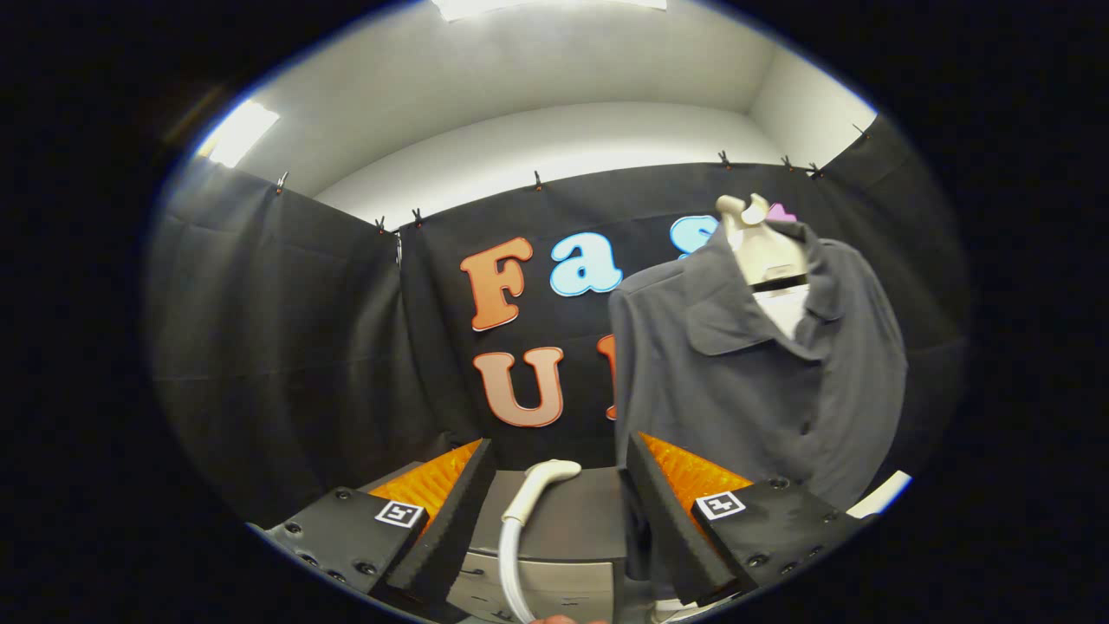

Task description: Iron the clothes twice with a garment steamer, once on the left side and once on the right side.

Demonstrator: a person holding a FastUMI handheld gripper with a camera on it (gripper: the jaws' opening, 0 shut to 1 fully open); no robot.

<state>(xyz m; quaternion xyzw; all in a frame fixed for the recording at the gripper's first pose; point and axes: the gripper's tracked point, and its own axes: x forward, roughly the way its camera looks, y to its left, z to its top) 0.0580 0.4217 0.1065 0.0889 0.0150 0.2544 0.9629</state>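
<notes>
Lying between the spread fingers of the gripper (554, 511), the steamer (530, 498) was light and rigid, best gripped at its handle; shirt (745, 381) hung beyond-right, soft.

Grey cabinet top (572, 520) is seen low in the scene, between the gripper (561, 444) fingers, which are spread apart and closed on nothing. White steamer head (544, 474) is laid on the top, toward its left side. White hose (511, 563) is run from the head over the near edge, down the lighter front panel (563, 585). Right part of the top is hidden behind the right finger.
</notes>
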